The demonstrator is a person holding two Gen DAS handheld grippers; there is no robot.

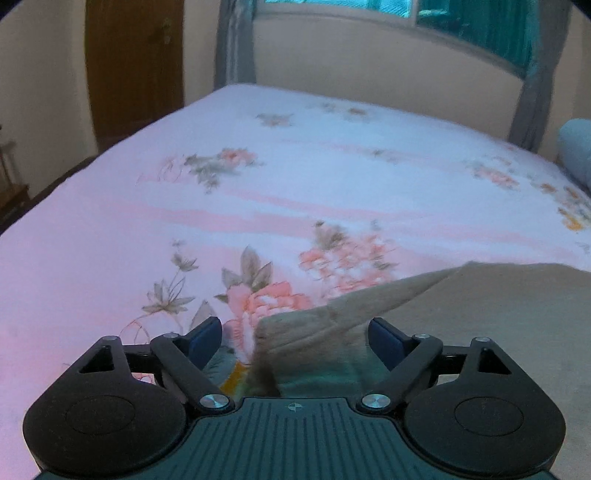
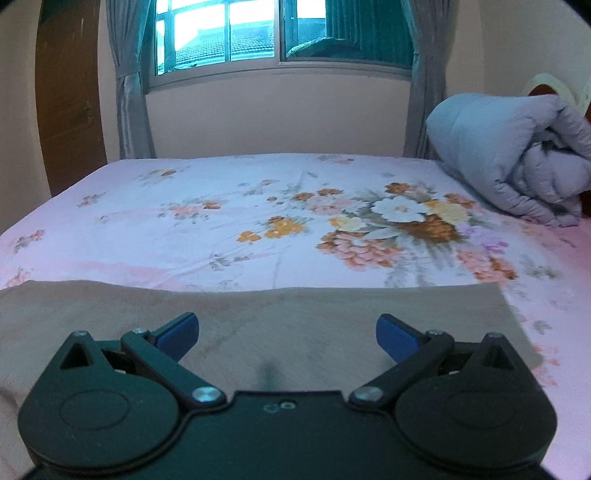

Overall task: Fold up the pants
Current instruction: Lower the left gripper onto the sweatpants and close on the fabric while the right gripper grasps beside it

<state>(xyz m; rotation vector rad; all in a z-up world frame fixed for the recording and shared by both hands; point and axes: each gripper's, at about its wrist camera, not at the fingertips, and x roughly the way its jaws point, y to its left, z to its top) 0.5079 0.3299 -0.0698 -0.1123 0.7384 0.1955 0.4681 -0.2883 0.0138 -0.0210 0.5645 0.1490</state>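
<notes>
The tan pants [image 1: 480, 314] lie flat on the floral bedsheet [image 1: 258, 206]. In the left wrist view a bunched, folded corner of them [image 1: 314, 332] rises between the jaws of my left gripper [image 1: 293, 341], whose blue pads [image 1: 205, 341] stand apart from the cloth. In the right wrist view the pants [image 2: 258, 325] spread across the near part of the bed, their far edge straight. My right gripper [image 2: 288, 336] hovers over them, open, with nothing between its fingers.
A rolled grey-blue duvet [image 2: 517, 155] sits at the bed's far right corner. Behind the bed are a wall, a window [image 2: 229, 33] with grey curtains, and a brown door [image 1: 133, 66] at the left. The bed's left edge [image 1: 48, 184] drops to dark floor.
</notes>
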